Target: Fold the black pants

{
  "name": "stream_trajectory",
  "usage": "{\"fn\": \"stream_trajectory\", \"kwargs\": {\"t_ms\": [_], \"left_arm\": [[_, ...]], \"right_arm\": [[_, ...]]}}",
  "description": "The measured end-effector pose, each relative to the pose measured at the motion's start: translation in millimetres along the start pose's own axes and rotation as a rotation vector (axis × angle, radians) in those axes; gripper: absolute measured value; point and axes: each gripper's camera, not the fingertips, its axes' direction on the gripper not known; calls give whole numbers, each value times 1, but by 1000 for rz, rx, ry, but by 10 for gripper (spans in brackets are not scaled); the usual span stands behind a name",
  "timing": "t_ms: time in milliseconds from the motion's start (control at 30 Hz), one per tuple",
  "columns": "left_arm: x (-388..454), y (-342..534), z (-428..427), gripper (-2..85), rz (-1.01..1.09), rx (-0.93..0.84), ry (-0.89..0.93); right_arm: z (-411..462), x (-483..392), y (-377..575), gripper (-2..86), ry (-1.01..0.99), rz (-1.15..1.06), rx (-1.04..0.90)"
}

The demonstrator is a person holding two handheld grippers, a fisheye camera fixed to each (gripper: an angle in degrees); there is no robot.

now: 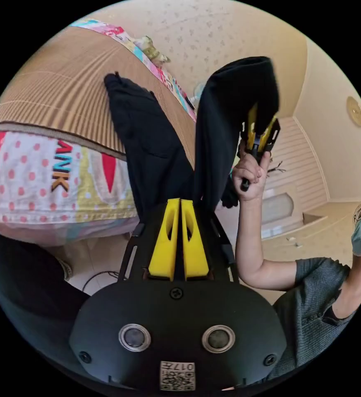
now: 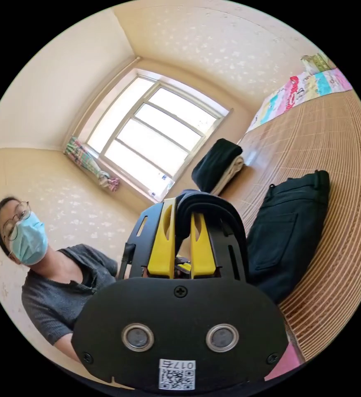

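Observation:
The black pants [image 1: 147,140] hang in a V between my two grippers. Their waist end with the back pocket [image 2: 288,235] rests on the woven bed mat [image 2: 337,136]. My left gripper [image 1: 180,202] is shut on a fold of the pants near the edge of the bed. Higher up and to the right in the left gripper view, a hand holds my right gripper [image 1: 262,124] with a pant leg draped over it. In the right gripper view, black cloth loops over the tips of that gripper [image 2: 183,206] and sits pinched between the yellow jaws.
A patterned sheet [image 1: 44,182] hangs off the edge of the bed under the mat [image 1: 56,91]. A folded black and white stack [image 2: 219,165] lies further along the mat near the window [image 2: 155,132]. The person [image 2: 64,273] stands beside the bed.

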Motion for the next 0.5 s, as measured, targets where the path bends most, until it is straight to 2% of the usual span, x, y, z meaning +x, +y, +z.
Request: {"fn": "stream_trajectory", "kwargs": {"t_ms": [67, 167, 300, 467, 500], "left_arm": [[-12, 2, -28, 33, -50, 115, 2], [-28, -1, -44, 143, -93, 170, 50], [-42, -17, -21, 209, -162, 53, -22], [-67, -46, 34, 191, -221, -161, 45], [-70, -50, 37, 176, -241, -164, 11]], "right_arm": [[10, 45, -34, 109, 70, 82, -18], [19, 57, -54, 131, -19, 36, -58], [9, 38, -26, 132, 18, 77, -51], [-9, 30, 92, 125, 10, 219, -136], [-11, 30, 108, 126, 1, 240, -142]]}}
